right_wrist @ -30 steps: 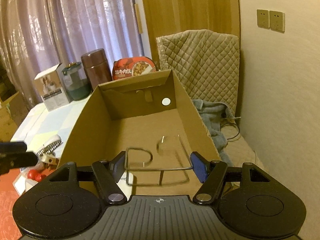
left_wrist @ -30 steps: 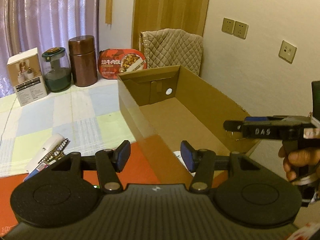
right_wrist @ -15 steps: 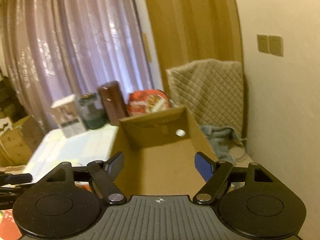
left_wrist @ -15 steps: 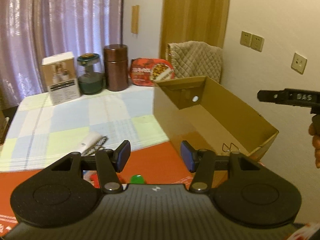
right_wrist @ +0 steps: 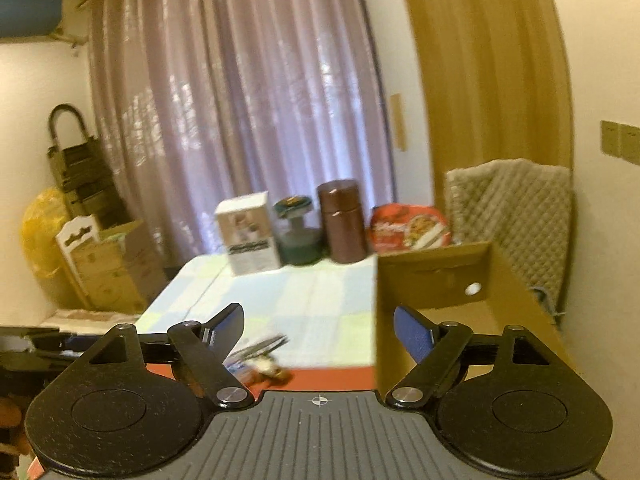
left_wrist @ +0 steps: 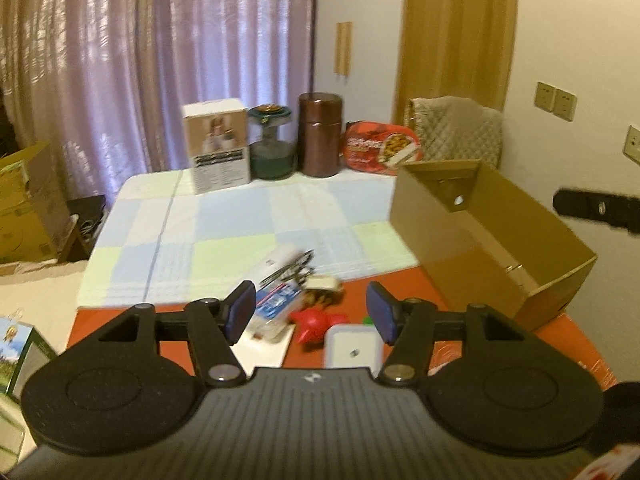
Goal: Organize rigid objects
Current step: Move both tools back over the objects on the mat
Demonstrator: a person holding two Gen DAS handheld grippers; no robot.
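Left gripper (left_wrist: 311, 307): jaws wide, empty (above red toy (left_wrist: 313, 322)) | right gripper (right_wrist: 319, 331): jaws wide, empty | cardboard box (left_wrist: 472, 264): on table (left_wrist: 224, 236).

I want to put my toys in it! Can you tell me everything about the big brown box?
The cardboard box is plain brown, long and open on top, with thin straight walls. Its far end wall has a small round hole that shows white. It sits upright at the right side of the table, partly on the red mat and partly on the checked cloth. A little thin wire shows inside near its front end. Neither gripper touches it.
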